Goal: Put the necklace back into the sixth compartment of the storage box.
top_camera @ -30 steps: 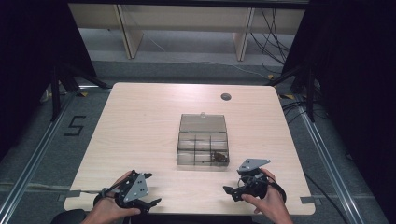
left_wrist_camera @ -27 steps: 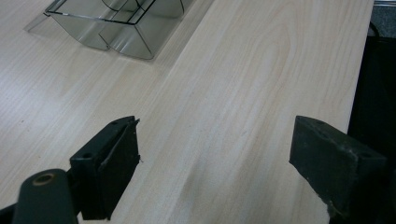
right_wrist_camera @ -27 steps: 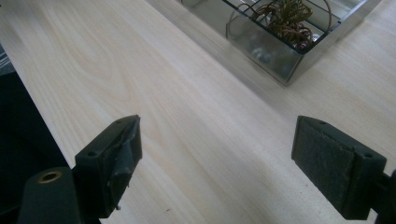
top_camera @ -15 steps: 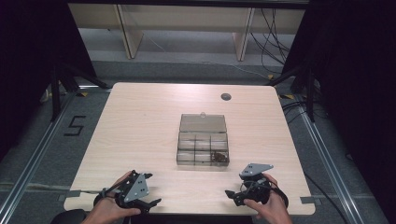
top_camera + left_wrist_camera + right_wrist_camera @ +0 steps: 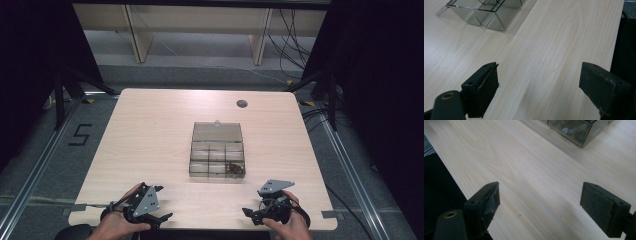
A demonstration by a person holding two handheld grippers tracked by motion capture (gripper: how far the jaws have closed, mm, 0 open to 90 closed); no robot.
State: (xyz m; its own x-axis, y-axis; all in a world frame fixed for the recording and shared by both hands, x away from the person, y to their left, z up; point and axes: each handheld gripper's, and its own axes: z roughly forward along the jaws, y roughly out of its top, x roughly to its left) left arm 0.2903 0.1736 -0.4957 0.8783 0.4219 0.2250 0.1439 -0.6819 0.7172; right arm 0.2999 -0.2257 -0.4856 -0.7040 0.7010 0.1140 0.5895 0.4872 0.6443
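Observation:
A clear plastic compartment box [image 5: 217,156] sits open in the middle of the wooden table [image 5: 150,135], its lid laid back toward the far side. Small dark parts lie in its near right compartment [image 5: 234,169]. My left gripper [image 5: 162,205] rests at the table's near left edge, held in a hand, jaws wide apart and empty. My right gripper [image 5: 248,212] is at the near right edge, also open and empty. The box corner [image 5: 486,15] shows far ahead of the left gripper [image 5: 539,85]. The box corner with parts [image 5: 574,130] lies ahead of the right gripper [image 5: 540,205].
A small round dark grommet [image 5: 242,103] is set in the table near its far right. Bare wood lies between the grippers and the box. Beyond the table are shelf legs, cables and a floor marked "5" [image 5: 80,135].
The right gripper has drawn back a little toward the near edge of the table. The left gripper and the box have stayed put.

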